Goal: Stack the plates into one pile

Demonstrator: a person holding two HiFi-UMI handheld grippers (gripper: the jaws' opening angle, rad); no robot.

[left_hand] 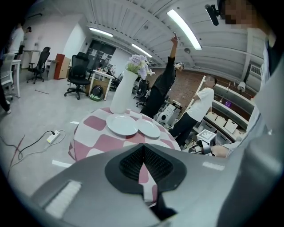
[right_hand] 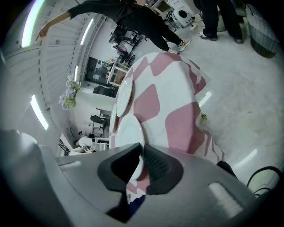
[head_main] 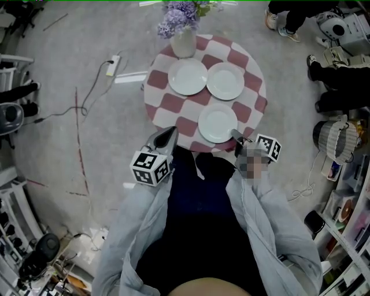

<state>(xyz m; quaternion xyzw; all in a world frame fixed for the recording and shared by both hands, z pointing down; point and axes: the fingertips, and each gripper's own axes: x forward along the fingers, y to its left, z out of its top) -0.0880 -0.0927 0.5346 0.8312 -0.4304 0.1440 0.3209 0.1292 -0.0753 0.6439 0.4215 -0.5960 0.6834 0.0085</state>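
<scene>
White plates x3, round, plain, shallow w/ raised rim, all lying flat and separate on a round table, not stacked. Table is covered w/ a pink-and-white check cloth that hangs over the edge.

Far-left plate and far-right plate sit side by side toward the back of the table, rims v. close; can't tell if they touch. Near plate lies apart from both, at the edge closest to the person.

Right gripper is at the near plate's right-front rim. In the right gripper view its tongs are pressed onto that rim, the thin white edge pinched between the dark ribbed pads. The plate looks flat on the cloth.

Left gripper is over the near-left table edge, well left of the near plate and touching no plate. In the left gripper view its tongs are pressed together at the tips, nothing between them, only cloth seen through the gap lower down.

Only container is a white vase, upright at the back edge just behind the far-left plate, w/ purple flowers in it.

Each gripper carries a marker cube w/ black-and-white square patterns; no legible text on the left cube or right cube.

White power strip w/ cable on the grey floor left of the table.
</scene>
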